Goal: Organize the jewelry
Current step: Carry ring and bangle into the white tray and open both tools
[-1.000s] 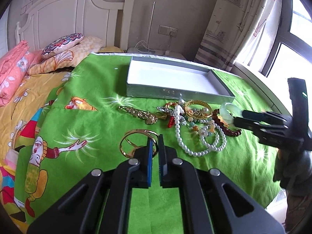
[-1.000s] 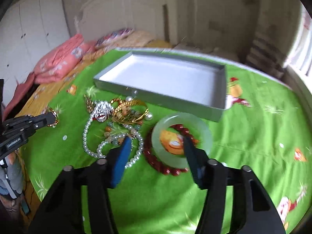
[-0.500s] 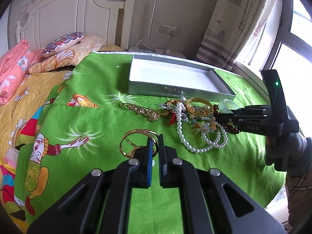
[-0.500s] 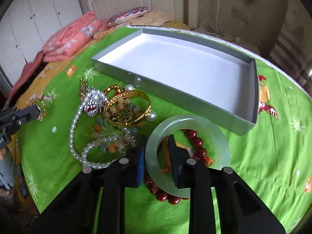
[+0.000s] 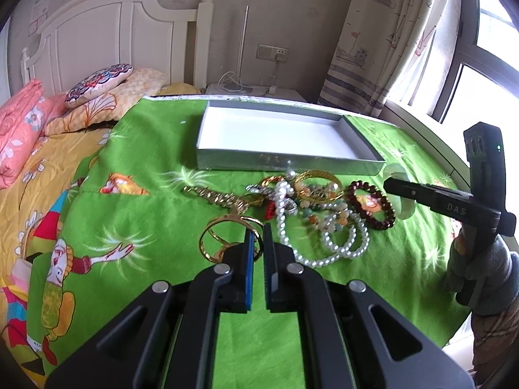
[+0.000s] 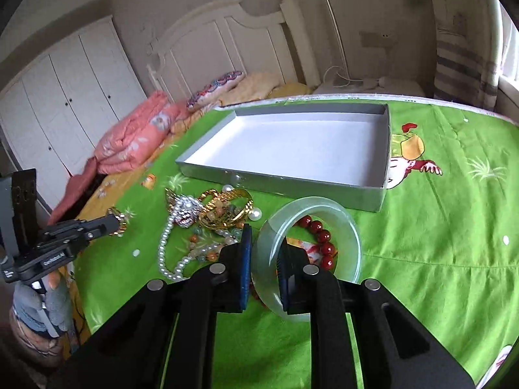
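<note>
A pile of jewelry lies on the green cloth in front of an empty silver-walled tray (image 5: 292, 162) (image 6: 282, 180): a pearl necklace (image 5: 324, 256) (image 6: 163, 253), a gold bracelet (image 6: 227, 207), a dark red bead bracelet (image 5: 373, 204) (image 6: 321, 236) and a gold chain (image 5: 220, 197). My right gripper (image 6: 263, 243) is shut on a pale green jade bangle (image 6: 324, 207) (image 5: 397, 175), lifted a little and tilted over the red beads. My left gripper (image 5: 258, 230) is shut on the rim of a pair of gold bangles (image 5: 223, 236) (image 6: 118, 220).
The green cartoon cloth (image 5: 129, 168) covers the bed. Pillows (image 5: 97, 81) and a pink quilt (image 6: 129, 142) lie by the white headboard (image 5: 113, 32). A window and curtain (image 5: 389, 48) stand to the right, white wardrobes (image 6: 65, 97) to the far left.
My right gripper closed on the jade bangle and has raised and tilted it off the cloth. My left gripper stays shut on the gold bangles, hardly moved.
</note>
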`<state>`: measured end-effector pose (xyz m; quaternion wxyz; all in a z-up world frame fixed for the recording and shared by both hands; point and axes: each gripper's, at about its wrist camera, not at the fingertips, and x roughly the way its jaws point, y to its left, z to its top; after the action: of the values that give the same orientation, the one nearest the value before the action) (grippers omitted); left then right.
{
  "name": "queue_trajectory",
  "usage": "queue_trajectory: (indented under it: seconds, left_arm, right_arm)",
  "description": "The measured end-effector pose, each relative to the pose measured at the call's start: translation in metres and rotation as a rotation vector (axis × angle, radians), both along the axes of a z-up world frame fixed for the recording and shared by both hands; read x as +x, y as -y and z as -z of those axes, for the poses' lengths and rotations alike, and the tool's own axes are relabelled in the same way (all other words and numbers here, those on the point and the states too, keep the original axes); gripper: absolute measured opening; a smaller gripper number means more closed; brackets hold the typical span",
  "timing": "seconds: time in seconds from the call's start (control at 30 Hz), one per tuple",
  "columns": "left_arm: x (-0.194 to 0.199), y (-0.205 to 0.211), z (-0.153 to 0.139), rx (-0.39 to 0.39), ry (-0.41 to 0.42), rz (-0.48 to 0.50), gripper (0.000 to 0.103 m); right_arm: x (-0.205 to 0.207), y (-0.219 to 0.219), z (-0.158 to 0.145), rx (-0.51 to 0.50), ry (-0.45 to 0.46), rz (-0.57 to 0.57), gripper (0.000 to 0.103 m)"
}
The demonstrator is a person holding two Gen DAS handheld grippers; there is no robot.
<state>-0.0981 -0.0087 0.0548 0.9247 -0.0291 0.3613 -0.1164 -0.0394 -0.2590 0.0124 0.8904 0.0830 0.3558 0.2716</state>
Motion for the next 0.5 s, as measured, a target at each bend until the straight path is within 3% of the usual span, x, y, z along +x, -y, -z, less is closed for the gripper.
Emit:
queue_trajectory:
  seconds: [0.2, 0.5]
  left_arm:
    - [0.011, 0.013, -0.007, 0.008, 0.011, 0.028, 0.005]
    - [0.053, 0.027, -0.026, 0.01, 0.033, 0.049, 0.005]
  right_arm:
    - [-0.004, 0.012, -0.011, 0.077, 0.03, 0.012, 0.016]
    - [0.018, -0.002, -0.039, -0.023, 0.101, 0.013, 0.016]
